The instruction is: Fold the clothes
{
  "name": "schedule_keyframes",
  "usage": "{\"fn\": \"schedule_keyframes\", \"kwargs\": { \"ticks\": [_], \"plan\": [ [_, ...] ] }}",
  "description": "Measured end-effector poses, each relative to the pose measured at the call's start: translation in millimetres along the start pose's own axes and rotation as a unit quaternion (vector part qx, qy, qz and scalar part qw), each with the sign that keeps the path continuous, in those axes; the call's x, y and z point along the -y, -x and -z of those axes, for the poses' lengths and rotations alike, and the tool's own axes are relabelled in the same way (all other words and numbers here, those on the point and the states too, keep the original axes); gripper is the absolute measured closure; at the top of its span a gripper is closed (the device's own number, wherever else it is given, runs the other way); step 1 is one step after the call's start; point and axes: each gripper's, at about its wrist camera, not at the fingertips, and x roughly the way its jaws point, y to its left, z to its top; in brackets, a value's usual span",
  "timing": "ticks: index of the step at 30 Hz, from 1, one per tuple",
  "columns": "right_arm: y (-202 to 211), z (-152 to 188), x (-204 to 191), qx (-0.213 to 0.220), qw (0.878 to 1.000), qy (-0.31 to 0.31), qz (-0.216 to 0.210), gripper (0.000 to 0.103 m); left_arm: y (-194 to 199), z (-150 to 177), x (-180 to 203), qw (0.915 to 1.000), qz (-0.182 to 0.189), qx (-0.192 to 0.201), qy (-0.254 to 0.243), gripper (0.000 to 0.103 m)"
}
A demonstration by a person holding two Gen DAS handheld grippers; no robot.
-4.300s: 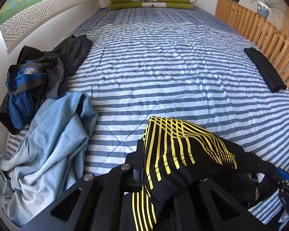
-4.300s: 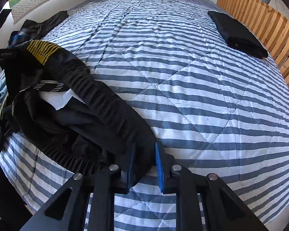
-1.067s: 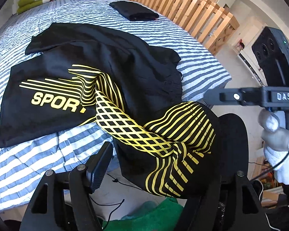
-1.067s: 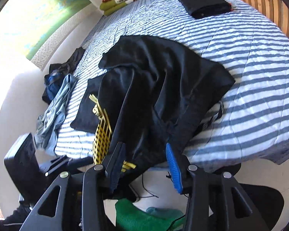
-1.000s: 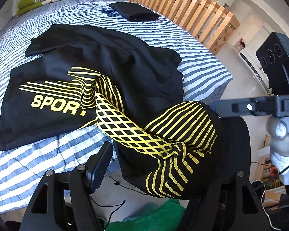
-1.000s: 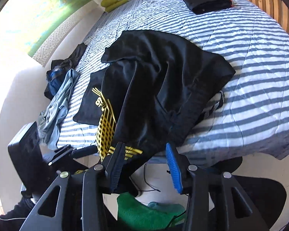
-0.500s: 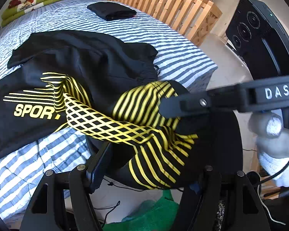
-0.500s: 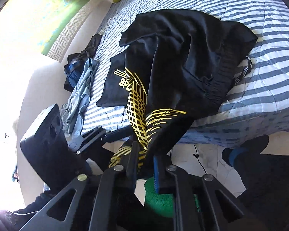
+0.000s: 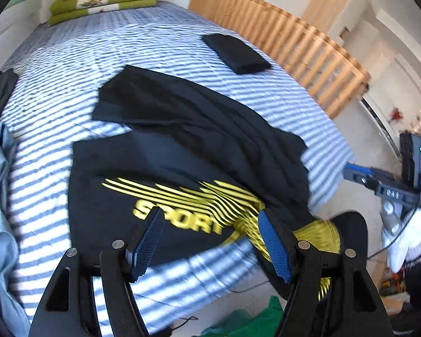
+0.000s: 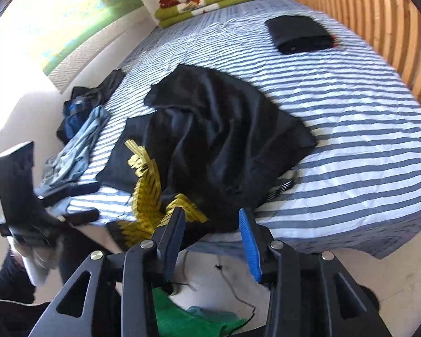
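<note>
**Black sports shirt released at bed edge**

Black sports shirt lies crumpled on the striped bed, its yellow-patterned end draped over the near edge. Half a second earlier both grippers clamped that end; now neither touches it. Left gripper: jaws spread wide, nothing between them. Right gripper: jaws opening, gap empty, poised above the hanging fabric.

the black sports shirt is thin, smooth cloth with a faint sheen, its yellow print matt; the striped bedcover is quilted cloth, softly puckered; the slatted bed rail is pale, bare-looking wood; the left gripper and right gripper are matt black plastic with ribbed blue pads and small shiny metal pins.
</note>
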Motion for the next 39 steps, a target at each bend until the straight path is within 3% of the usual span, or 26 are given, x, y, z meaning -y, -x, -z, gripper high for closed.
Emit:
{"fn": "schedule_keyframes", "kwargs": {
  "ticks": [3,8,11,14,18,20,21,22,23,24,27,32,36,39],
  "plan": [
    [-12,-16,28,0.045,0.997,-0.026,0.055,0.067,-9,-52,-40,0.9990,-0.032,0.017,0.026,0.030],
    [-65,-40,77,0.005,0.993,-0.101,0.057,0.067,-65,-135,-98,0.9951,-0.064,0.005,0.075,0.019],
    [-89,-50,92,-0.013,0.991,-0.128,0.041,0.067,-112,-175,-121,0.9921,-0.055,-0.022,0.111,0.019],
    [-109,-61,94,-0.028,0.992,-0.119,0.042,0.067,-160,-203,-139,0.9893,-0.078,-0.038,0.117,0.018],
    [-124,-70,94,-0.044,0.992,-0.113,0.047,0.067,-217,-220,-156,0.9838,-0.059,-0.062,0.157,0.018],
    [-130,-73,96,-0.048,0.991,-0.114,0.051,0.067,-232,-221,-156,0.9831,-0.070,-0.058,0.159,0.021],
    [-131,-74,96,-0.050,0.991,-0.112,0.054,0.067,-233,-221,-151,0.9852,-0.083,-0.044,0.143,0.027],
    [-132,-76,96,-0.050,0.991,-0.109,0.055,0.068,-235,-222,-144,0.9880,-0.092,-0.039,0.117,0.068],
    [-132,-78,95,-0.052,0.991,-0.106,0.056,0.075,-239,-223,-140,0.9880,-0.106,-0.049,0.101,0.096],
    [-133,-80,95,-0.056,0.992,-0.102,0.055,0.087,-237,-222,-142,0.9877,-0.106,-0.045,0.106,0.096],
    [-130,-88,94,-0.049,0.992,-0.102,0.049,0.100,-218,-220,-156,0.9871,-0.075,-0.016,0.141,0.101],
    [-108,-132,72,0.011,0.995,-0.058,0.081,0.101,-136,-221,-174,0.9832,-0.097,0.067,0.139,0.101],
    [-97,-195,35,0.065,0.993,0.008,0.096,0.101,-48,-223,-212,0.9674,-0.115,0.143,0.174,0.101],
    [-105,-255,0,0.109,0.984,0.061,0.123,0.101,-10,-233,-243,0.9534,-0.143,0.174,0.201,0.101]
  ]
}}
